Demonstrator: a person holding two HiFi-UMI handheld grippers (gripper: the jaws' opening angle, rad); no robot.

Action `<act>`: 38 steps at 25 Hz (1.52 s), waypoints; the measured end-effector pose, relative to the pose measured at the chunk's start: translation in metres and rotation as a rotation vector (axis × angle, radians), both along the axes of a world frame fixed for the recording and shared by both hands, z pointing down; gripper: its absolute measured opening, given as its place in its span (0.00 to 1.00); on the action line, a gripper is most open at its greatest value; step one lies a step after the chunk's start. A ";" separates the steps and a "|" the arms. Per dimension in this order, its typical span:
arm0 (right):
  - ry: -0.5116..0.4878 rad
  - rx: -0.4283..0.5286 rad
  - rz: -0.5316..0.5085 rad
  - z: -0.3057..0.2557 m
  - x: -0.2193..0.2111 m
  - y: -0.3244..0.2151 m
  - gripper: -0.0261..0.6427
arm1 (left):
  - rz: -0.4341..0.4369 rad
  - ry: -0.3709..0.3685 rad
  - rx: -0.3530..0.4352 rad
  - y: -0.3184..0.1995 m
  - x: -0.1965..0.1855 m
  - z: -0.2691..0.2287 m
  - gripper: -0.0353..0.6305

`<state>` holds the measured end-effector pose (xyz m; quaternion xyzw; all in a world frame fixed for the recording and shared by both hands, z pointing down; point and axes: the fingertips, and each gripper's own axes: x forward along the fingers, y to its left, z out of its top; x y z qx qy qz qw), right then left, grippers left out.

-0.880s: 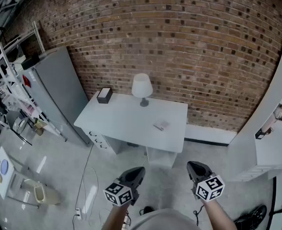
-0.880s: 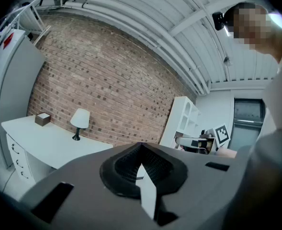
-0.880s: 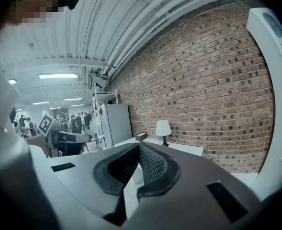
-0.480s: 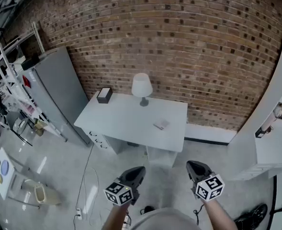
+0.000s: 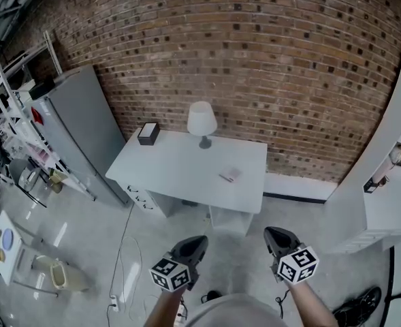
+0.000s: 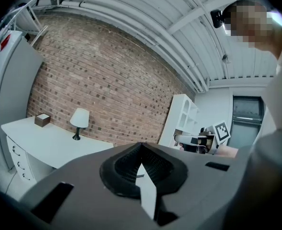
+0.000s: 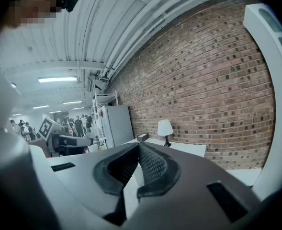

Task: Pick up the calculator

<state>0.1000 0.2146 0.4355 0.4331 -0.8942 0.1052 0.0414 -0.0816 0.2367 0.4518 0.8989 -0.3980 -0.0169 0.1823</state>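
The pick-up has not begun: the calculator [image 5: 230, 176] lies untouched on the table [image 5: 173, 172], toward its right edge, well apart from both tools, which hang low by the person's body. All that is left is the approach, the grasp and the lift.

The wall [image 5: 254, 60] is rough red brick. The table is a smooth, matt white slab with square corners. The lamp [image 5: 202, 122] has a pale domed shade on a thin dark stem. The calculator looks a small, flat, light-grey rectangle; its keys are too small to tell.

The left tool [image 6: 141, 150] has ribbed dark pads pressed together on nothing. The right tool [image 7: 138, 150] is likewise pressed together and empty.
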 end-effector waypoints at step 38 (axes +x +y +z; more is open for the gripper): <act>0.030 -0.033 0.071 0.020 -0.061 0.004 0.06 | 0.061 -0.001 -0.025 -0.004 -0.069 0.029 0.35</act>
